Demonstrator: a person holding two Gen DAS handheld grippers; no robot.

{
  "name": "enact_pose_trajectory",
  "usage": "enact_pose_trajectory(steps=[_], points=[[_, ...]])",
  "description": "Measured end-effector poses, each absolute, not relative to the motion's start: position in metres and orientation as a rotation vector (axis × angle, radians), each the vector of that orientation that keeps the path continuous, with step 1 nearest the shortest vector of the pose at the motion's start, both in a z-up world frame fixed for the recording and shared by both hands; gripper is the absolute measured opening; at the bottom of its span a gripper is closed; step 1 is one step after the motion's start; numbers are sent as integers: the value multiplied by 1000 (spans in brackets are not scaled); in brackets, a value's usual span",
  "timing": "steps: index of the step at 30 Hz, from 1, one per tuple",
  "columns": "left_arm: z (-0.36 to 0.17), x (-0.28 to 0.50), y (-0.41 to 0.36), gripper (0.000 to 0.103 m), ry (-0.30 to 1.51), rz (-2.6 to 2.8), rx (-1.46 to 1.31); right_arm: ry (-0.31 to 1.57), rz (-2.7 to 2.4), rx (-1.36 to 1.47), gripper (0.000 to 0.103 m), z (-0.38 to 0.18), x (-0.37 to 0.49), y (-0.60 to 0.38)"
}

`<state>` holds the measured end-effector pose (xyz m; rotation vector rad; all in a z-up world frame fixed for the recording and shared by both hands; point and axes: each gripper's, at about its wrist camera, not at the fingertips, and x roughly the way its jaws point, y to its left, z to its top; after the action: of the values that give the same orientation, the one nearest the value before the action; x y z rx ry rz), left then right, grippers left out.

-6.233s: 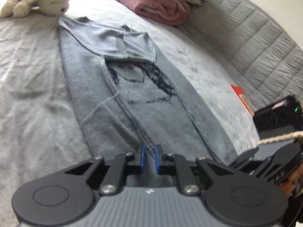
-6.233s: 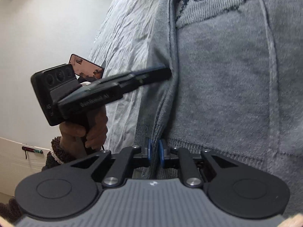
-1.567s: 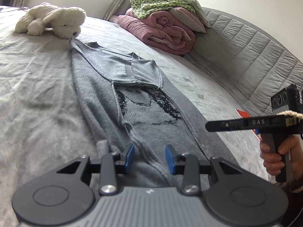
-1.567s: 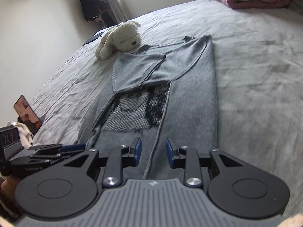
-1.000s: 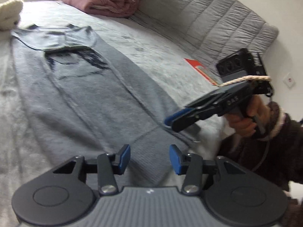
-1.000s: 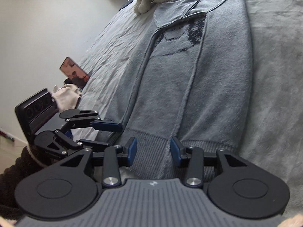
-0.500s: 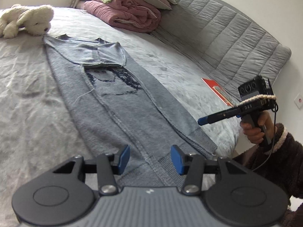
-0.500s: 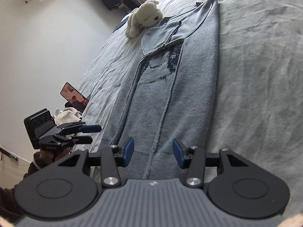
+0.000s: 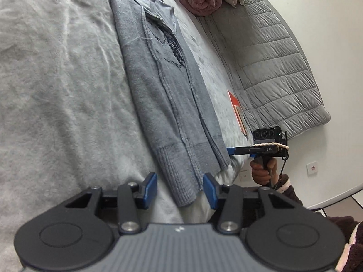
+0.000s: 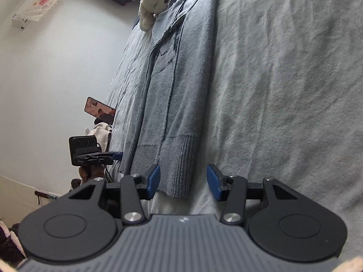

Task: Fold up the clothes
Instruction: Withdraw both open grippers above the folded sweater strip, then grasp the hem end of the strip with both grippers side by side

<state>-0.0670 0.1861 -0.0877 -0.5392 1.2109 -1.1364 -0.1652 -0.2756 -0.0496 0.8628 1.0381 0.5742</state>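
The sweater point(image 9: 172, 104), folded lengthwise, lies along the bed point(image 9: 56, 79), hem at its near edge. Both hem corners have been approached: left gripper point(image 9: 180, 187) and right gripper point(image 10: 183, 180) are held wide open, empty, ready for the crosswise fold.

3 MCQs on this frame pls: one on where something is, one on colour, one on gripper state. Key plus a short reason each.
1. Where is the stuffed toy?
A. at the sweater's far collar end
B. on the ribbed hem
C. on the floor

2. What colour is the sweater?
A. pink
B. grey
C. green

3. What state is the left gripper in?
A. shut on the hem
B. shut on nothing
C. open, its fingers on either side of the hem corner

Key: 1 A, the right wrist view shows the white toy by the collar, far from the hem. 2 B, the knit is grey with a dark picture on the chest. 3 C, the blue pads stand wide apart with the hem corner between them; the right gripper is open too.
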Motion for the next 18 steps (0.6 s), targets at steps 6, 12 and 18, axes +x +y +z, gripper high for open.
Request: enact_pose_trajectory(steps=[6, 12, 18], points=[[-97, -68, 172, 32, 1231, -1154, -576, 1052, 620, 893, 47, -54, -155, -263], [-101, -71, 156, 25, 1251, -1179, -625, 1045, 658, 879, 44, -53, -151, -254], [-99, -72, 147, 21, 1254, -1176, -631, 1035, 666, 903, 45, -51, -151, -248]])
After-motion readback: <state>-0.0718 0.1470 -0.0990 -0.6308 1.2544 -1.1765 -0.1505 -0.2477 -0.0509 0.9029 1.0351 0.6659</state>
